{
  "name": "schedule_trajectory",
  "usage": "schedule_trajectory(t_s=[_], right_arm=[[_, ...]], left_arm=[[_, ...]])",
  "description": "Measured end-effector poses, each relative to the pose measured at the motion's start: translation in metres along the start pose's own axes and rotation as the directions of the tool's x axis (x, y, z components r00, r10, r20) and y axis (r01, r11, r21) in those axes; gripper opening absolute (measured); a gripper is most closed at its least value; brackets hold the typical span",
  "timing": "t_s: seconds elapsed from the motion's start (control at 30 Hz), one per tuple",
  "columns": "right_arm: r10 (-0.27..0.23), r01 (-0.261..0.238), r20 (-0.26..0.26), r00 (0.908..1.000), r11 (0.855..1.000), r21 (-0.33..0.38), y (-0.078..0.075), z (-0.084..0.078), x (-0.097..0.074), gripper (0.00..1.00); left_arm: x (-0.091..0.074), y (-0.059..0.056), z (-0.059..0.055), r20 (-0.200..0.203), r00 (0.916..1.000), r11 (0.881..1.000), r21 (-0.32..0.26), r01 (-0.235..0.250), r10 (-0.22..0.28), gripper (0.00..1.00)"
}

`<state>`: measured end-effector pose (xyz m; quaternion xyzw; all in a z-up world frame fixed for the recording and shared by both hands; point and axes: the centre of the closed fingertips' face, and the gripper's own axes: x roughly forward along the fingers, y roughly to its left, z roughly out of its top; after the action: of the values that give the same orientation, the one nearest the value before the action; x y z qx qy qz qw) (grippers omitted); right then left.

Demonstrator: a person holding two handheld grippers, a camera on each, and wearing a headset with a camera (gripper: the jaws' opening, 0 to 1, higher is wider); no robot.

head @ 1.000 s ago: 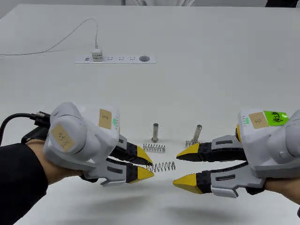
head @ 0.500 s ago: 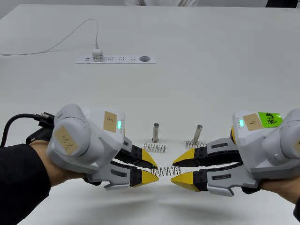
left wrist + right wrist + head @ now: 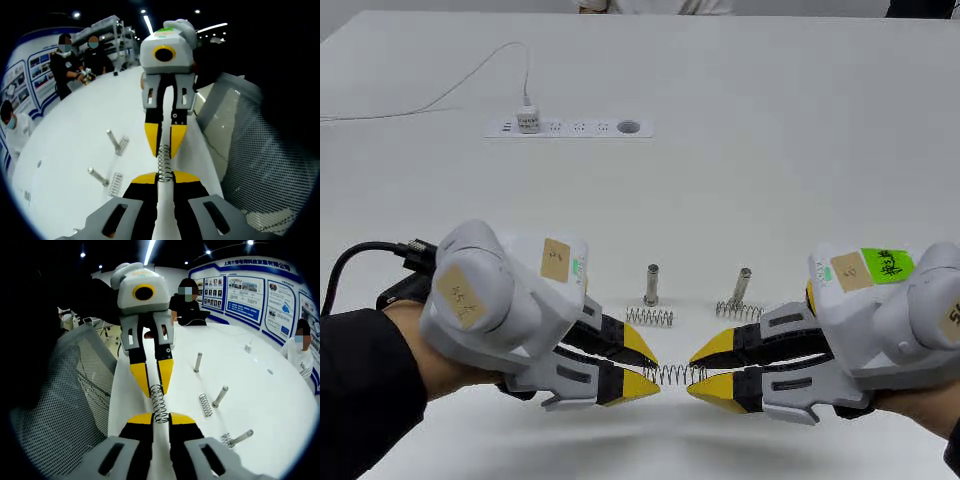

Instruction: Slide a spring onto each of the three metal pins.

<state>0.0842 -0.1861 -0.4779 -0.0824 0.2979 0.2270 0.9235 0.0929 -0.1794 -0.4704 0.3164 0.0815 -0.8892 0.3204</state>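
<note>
Our fingers [image 3: 143, 178] on the left gripper [image 3: 648, 368] are closed on one end of the held spring [image 3: 672, 374]. The right gripper [image 3: 694, 374] is closed on the other end. The coil spans the short gap between the two pairs of yellow tips, just above the counter [image 3: 770, 170].

In the left gripper view the held spring [image 3: 163, 160] runs straight from our left gripper [image 3: 163, 176] to the right gripper [image 3: 165, 137] facing it. The right gripper view mirrors this: the held spring [image 3: 158, 405] runs between the right gripper [image 3: 160, 418] and the left gripper [image 3: 151, 376].

Just beyond the grippers stands the upright pin [image 3: 651, 283], with a loose spring [image 3: 649, 316] lying beside its foot. To its right is the leaning pin [image 3: 742, 285], with a second spring [image 3: 738, 310] at its base; we cannot tell whether that spring is threaded on. The right gripper view also shows a third pin [image 3: 198, 361], bare, farther along the counter. A power strip [image 3: 567, 127] lies well apart, toward the far edge.
</note>
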Motion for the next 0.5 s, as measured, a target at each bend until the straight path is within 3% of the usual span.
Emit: schedule_trajectory(t_s=[0.13, 0.5], right_arm=[[0.0, 0.0, -0.005, 1.0, 1.0, 0.0, 0.0, -0.001, -0.001, 0.12], [-0.004, 0.004, -0.01, 0.9999, 1.0, 0.004, 0.0, -0.005, -0.001, 0.12]], left_arm=[[-0.001, 0.0, 0.005, 0.01, 0.9999, 1.0, -0.012, 0.002, -0.002, 0.1], [-0.003, -0.003, 0.028, 0.083, 0.9964, 0.999, -0.043, 0.019, -0.016, 0.09]])
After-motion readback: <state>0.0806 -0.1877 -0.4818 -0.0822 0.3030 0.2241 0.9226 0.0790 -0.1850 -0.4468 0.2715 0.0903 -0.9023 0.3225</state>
